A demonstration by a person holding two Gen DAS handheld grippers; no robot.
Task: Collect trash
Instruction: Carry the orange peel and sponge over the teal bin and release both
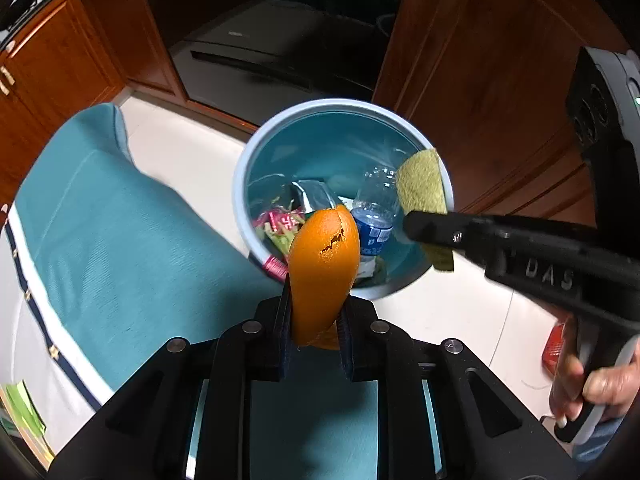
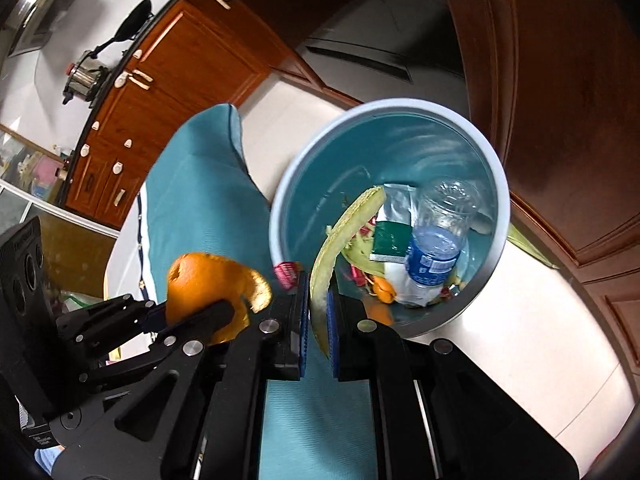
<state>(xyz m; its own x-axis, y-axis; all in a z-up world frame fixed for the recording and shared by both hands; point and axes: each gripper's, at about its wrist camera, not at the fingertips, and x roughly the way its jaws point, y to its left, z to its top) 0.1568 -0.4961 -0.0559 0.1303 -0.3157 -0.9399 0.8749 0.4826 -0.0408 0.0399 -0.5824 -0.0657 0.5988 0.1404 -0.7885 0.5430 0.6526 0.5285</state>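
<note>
Wooden kitchen cabinets and a pale tiled floor frame the scene, with a teal-covered worktop running up to a blue waste bin that stands on the floor just beyond its edge. Inside the bin lie a clear plastic bottle, a green-and-white packet and some wrappers and scraps.

Both hands are carrying trash at once. The left gripper has its fingers clenched on a piece of orange peel, held up at the near side of the bin, seemingly just short of the rim. The right gripper pinches a strip of greenish melon rind between its blue pads; the rind's tip hangs over the bin's opening.

This looks like the dropping stage. The rind seems about ready to let go; I'd judge the peel needs carrying a little farther forward over the opening first, then both sets of fingers can spread so the pieces fall in without catching the rim.
</note>
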